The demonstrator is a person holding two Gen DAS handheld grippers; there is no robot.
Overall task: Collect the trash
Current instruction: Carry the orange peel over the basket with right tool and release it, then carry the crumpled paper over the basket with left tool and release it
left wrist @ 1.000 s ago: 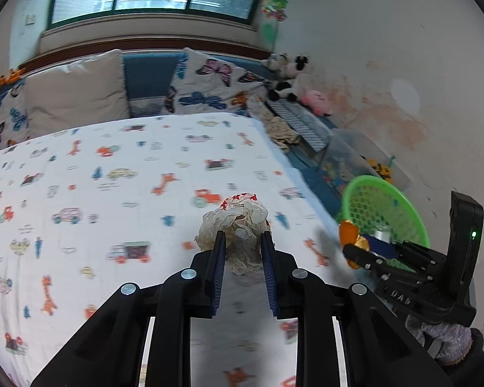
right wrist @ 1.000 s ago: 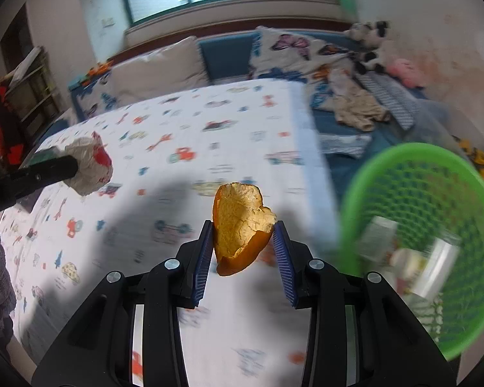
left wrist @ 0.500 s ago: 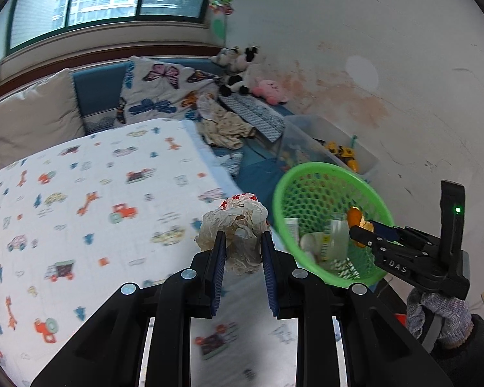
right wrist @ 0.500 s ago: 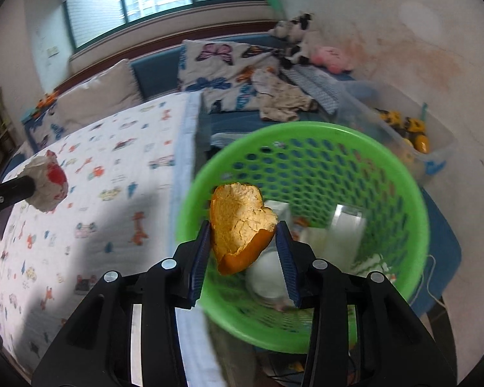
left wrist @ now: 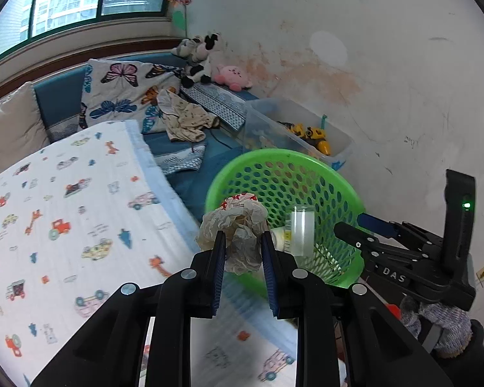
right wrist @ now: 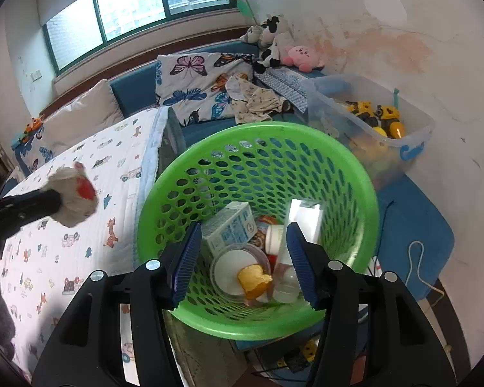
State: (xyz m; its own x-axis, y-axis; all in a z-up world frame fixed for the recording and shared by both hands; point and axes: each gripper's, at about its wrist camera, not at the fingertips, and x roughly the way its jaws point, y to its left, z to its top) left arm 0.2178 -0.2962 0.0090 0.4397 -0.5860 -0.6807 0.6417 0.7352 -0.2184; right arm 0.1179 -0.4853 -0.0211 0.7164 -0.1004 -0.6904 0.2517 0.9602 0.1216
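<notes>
**A:** Where is the trash right now?

**B:** Take the round green plastic mesh basket (right wrist: 258, 148) as the landmark. The torn orange peel (right wrist: 254, 280) lies at its bottom, against a shallow clear plastic cup (right wrist: 232, 269), next to a small white and blue carton (right wrist: 230, 229) and a clear upright plastic container (right wrist: 301, 222).

**A:** And the right gripper (right wrist: 243, 258)?

**B:** It hangs above the basket's mouth. Its jaws have just been opening and now stand apart with nothing between them; the blue pads (right wrist: 187, 258) frame the peel far below without touching it.

**A:** What about the left gripper (left wrist: 243, 251)?

**B:** Its jaws are nearly together, pinching a crumpled beige paper wad with red print (left wrist: 238, 229). The pads press into both sides of the wad. In the left wrist view the wad sits in front of the basket's near rim; from the right wrist view it is still to the left of the basket, over the white bedsheet printed with little cars and giraffes (left wrist: 64, 200).

**A:** Anything else near the basket?

**B:** Behind it stands a clear plastic storage box (right wrist: 413, 129) with yellow toy vehicles (right wrist: 376, 117) inside. A gloved hand (left wrist: 435, 322) grips the right tool's handle.
</notes>
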